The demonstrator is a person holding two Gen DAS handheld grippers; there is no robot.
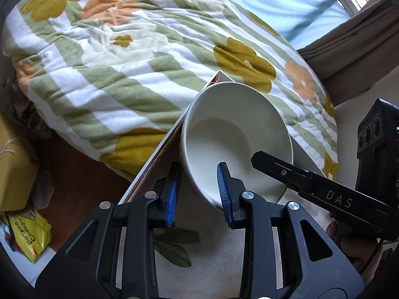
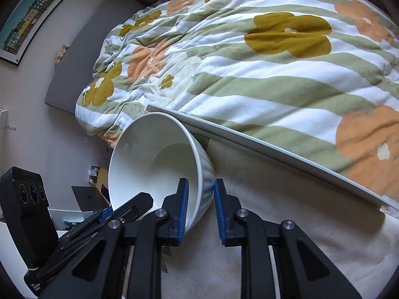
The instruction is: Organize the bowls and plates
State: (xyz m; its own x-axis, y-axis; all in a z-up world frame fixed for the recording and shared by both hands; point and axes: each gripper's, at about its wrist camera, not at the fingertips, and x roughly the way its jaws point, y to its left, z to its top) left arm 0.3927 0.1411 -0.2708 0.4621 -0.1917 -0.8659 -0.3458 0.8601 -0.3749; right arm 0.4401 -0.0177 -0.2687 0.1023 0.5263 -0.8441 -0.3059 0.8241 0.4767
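Note:
A white ribbed bowl is held tilted above the table's cream cloth. In the left wrist view my left gripper straddles the bowl's near rim, one blue pad inside and one outside with a gap, so its grip is unclear. My right gripper reaches in from the right to the bowl's rim. In the right wrist view the bowl leans left, and my right gripper has one blue pad inside the rim and one at the ribbed wall. The left gripper's fingers show at lower left.
A bed with a green, white and flowered quilt lies just behind the table's white edge. A cardboard box and a yellow bag sit on the wooden floor at left. A laptop stands at left.

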